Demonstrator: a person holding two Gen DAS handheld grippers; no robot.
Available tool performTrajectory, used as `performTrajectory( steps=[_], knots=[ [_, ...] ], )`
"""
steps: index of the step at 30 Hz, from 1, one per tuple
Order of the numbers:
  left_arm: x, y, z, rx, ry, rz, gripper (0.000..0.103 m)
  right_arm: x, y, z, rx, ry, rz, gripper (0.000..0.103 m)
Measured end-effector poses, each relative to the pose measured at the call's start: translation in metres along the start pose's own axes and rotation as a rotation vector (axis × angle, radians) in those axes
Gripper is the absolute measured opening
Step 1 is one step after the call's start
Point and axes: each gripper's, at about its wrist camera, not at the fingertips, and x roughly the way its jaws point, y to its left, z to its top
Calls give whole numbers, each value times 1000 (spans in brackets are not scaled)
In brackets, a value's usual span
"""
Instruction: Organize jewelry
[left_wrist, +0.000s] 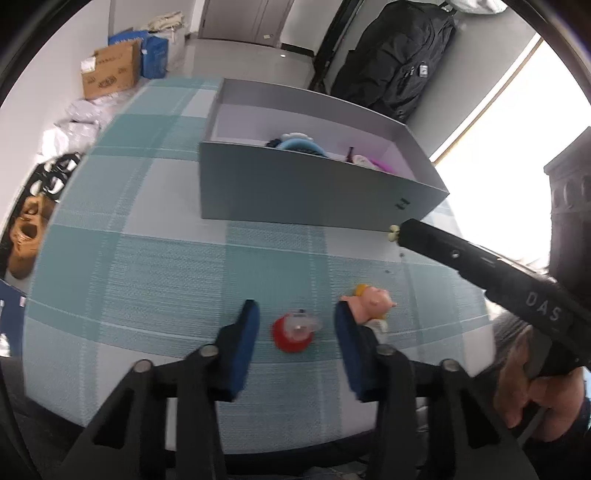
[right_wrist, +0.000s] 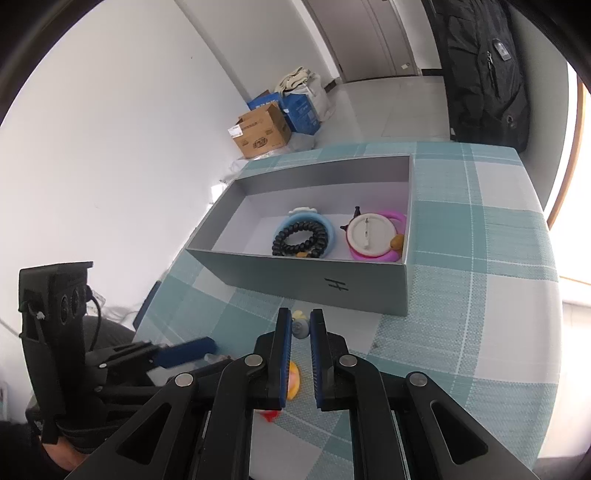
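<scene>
A grey open box (left_wrist: 317, 192) (right_wrist: 310, 280) stands on the checked table. In it lie a blue ring with a black bead bracelet (right_wrist: 300, 237) and a pink ring with a white badge (right_wrist: 371, 234). My left gripper (left_wrist: 295, 328) is open, low over the cloth, with a red and clear trinket (left_wrist: 293, 332) between its pads. A pink pig charm (left_wrist: 371, 304) lies just beyond its right pad. My right gripper (right_wrist: 300, 325) is shut on a small yellow and grey charm (right_wrist: 300, 324), held above the table before the box; its tip (left_wrist: 393, 232) shows in the left view.
The teal and white checked cloth (left_wrist: 147, 258) covers the table. A cardboard box (right_wrist: 260, 134) and blue boxes (right_wrist: 301, 107) stand on the floor by the wall. A black backpack (left_wrist: 399, 55) hangs behind the table. Shoes (left_wrist: 27, 236) lie on the floor at left.
</scene>
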Motion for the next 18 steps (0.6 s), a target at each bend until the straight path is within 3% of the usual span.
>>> performTrajectory(
  steps=[2, 6, 18],
  knots=[
    [3, -2, 0, 12, 6, 8, 20, 0, 1, 0, -4, 0, 3, 9],
    [2, -5, -2, 18, 4, 11, 15, -2, 2, 0, -9, -7, 10, 9],
    [-4, -9, 0, 26, -17, -21, 15, -7, 3, 0, -9, -18, 35, 9]
  ],
)
